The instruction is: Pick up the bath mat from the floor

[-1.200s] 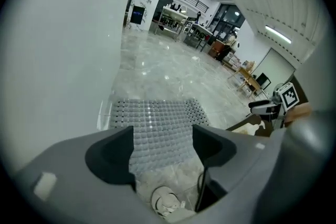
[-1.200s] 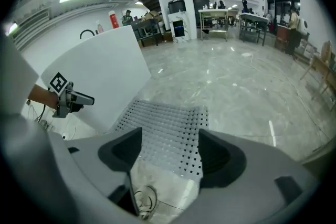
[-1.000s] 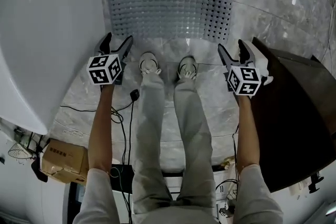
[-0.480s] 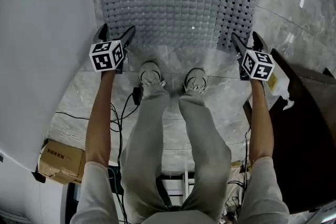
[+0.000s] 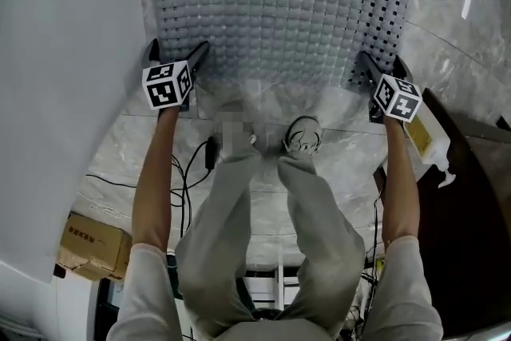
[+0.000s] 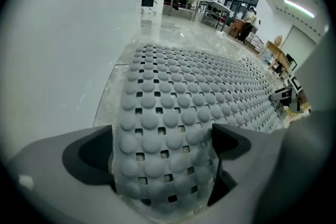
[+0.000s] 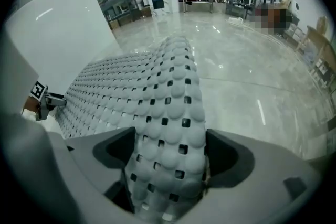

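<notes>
The grey bath mat (image 5: 271,4), knobbly and full of square holes, lies on the marble floor ahead of the person's feet. My left gripper (image 5: 177,52) is at its near left corner and my right gripper (image 5: 381,64) at its near right corner. In the left gripper view the mat (image 6: 199,97) runs in between the jaws of the left gripper (image 6: 163,160), which are opening. In the right gripper view a raised strip of the mat (image 7: 157,86) sits between the jaws of the right gripper (image 7: 168,160), which are opening too. I see no pads pressing on it.
A white tub wall (image 5: 56,52) runs along the left. A dark cabinet (image 5: 479,235) stands at the right, with a white spray bottle (image 5: 427,144) beside it. Cables (image 5: 188,172) and a cardboard box (image 5: 88,243) lie behind on the left. The person's shoe (image 5: 303,136) is just short of the mat.
Both grippers have moved forward from beside the feet to the mat's near corners, and their jaws have spread wider. The head view has come closer to the mat.
</notes>
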Tool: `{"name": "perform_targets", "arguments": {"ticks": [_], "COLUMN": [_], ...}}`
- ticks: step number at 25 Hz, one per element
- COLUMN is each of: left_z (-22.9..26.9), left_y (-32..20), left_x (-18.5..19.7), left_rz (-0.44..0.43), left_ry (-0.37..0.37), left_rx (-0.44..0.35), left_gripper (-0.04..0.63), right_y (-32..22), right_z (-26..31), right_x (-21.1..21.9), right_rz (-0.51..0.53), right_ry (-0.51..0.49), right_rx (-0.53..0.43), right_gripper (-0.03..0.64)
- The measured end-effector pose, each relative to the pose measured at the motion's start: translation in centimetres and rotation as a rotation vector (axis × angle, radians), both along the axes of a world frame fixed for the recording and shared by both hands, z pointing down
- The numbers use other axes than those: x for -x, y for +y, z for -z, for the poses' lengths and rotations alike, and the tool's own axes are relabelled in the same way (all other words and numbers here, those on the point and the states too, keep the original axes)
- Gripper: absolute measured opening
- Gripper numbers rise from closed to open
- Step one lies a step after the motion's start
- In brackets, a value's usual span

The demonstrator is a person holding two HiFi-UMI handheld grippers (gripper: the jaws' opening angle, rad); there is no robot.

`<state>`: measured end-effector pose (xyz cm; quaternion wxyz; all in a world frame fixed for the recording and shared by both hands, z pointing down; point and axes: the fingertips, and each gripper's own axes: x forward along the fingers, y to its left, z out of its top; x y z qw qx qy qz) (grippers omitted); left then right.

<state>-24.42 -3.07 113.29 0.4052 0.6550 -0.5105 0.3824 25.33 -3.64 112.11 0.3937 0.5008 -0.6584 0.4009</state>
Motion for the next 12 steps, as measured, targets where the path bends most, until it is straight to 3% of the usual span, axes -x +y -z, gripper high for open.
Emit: {"name": "perform_targets", "arguments": {"ticks": [4, 8, 10, 12], "left_z": [0.0, -0.1, 0.0, 0.2], "left_y": [-0.1, 0.1, 0.1, 0.3], "left_x": [-0.1, -0.5, -1.0, -1.6], "left_rz": [0.003, -0.013, -0.030, -0.048], "left_ry": [-0.027, -0.050, -0.049, -0.041], "left_rx": [0.005, 0.088, 0.123, 0.134], "left_gripper": [0.571, 0.544, 0.507, 0.451], "right_y": [-0.2, 0.0, 0.1, 0.3], "right_z": [-0.1, 0.0, 0.2, 0.6], "right_x": [-0.1, 0.2, 1.0, 2.2], "right_rz": [0.000, 0.005, 0.018, 0.041], "right_ry": [0.014, 0.033, 0.020, 0.008], "right_rx": [0.004, 0.037, 0.058, 0.072], "right_gripper": [0.383, 0.382, 0.328, 0.227]}}
